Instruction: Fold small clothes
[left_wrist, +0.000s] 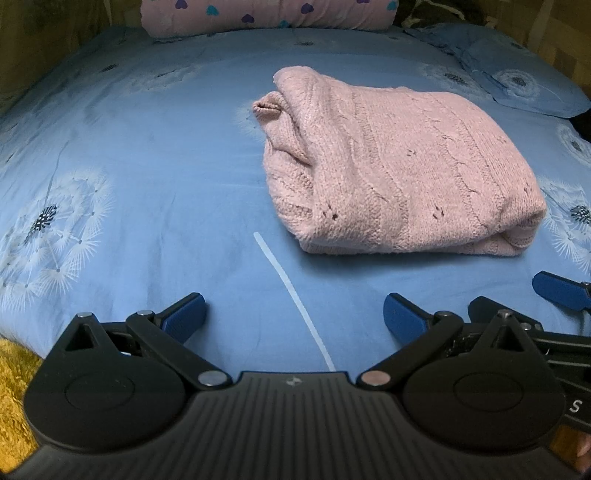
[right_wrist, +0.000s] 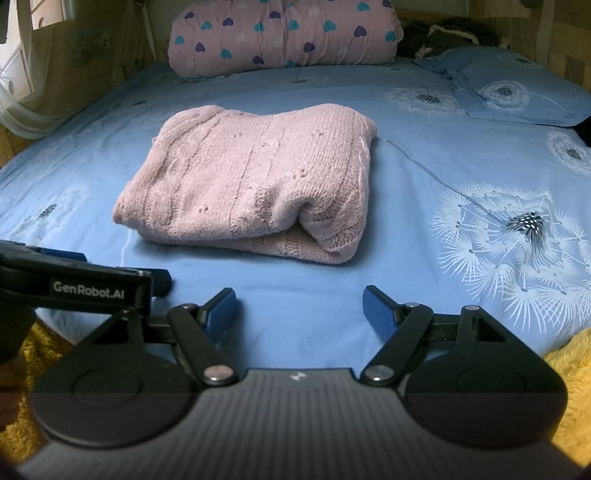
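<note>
A pink knitted sweater (left_wrist: 391, 166) lies folded into a thick bundle on the blue bed sheet (left_wrist: 147, 166); a cuff sticks out at its far left. It also shows in the right wrist view (right_wrist: 251, 184), left of centre. My left gripper (left_wrist: 293, 314) is open and empty, near the bed's front edge, short of the sweater and to its left. My right gripper (right_wrist: 299, 304) is open and empty, just in front of the sweater. The right gripper's blue fingers (left_wrist: 557, 291) show at the left view's right edge; the left gripper's body (right_wrist: 74, 284) shows at the right view's left.
A pink rolled quilt with hearts (right_wrist: 284, 33) lies at the far end of the bed. A blue pillow (right_wrist: 517, 88) sits at the far right. A yellow fluffy rug (left_wrist: 14, 387) lies below the bed's front edge. A white line (left_wrist: 291, 295) marks the sheet.
</note>
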